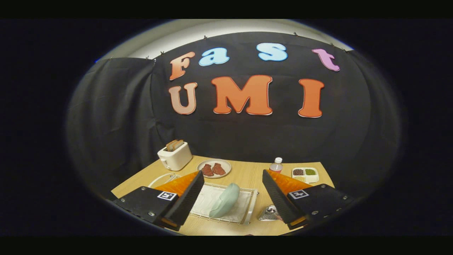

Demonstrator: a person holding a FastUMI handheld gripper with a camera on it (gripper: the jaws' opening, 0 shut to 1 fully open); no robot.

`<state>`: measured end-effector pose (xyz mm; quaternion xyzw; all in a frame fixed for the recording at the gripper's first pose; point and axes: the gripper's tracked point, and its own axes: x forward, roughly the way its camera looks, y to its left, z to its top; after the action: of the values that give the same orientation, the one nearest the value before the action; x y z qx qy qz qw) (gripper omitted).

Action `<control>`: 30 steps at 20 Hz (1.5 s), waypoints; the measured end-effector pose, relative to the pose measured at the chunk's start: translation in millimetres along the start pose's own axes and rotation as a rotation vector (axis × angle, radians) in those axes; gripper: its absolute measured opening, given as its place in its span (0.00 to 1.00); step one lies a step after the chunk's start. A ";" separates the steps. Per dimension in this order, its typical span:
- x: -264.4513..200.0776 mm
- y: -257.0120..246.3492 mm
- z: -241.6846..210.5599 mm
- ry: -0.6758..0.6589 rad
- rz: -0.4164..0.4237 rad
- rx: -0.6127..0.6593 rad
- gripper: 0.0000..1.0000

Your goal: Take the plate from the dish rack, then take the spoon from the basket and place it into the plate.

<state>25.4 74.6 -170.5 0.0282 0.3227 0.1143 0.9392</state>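
A pale green plate (pixel 223 201) stands on its edge in a wire dish rack (pixel 252 209) on the wooden table. The rack lies low between my two fingers, and the plate leans slightly to the left. My gripper (pixel 232 173) hangs above the rack, open wide, with nothing between its fingers. A small shiny mesh-like object (pixel 269 213), perhaps the basket, sits on the table just right of the rack, partly hidden by my right finger (pixel 277 196). What it holds is too small to tell.
Beyond the fingers stand a white toaster (pixel 175 156) with bread, a plate of meat slices (pixel 214 168), a small bottle (pixel 276 165) and a divided tray of beans (pixel 305 174). A white ring-shaped object (pixel 163 179) peeks out behind my left finger. Black cloth walls the table's far side.
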 end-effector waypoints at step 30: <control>82.1 3.9 -180.8 0.962 -0.110 -0.010 0.36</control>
<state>-23.3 93.7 -362.1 -0.0495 0.7209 0.0661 0.6881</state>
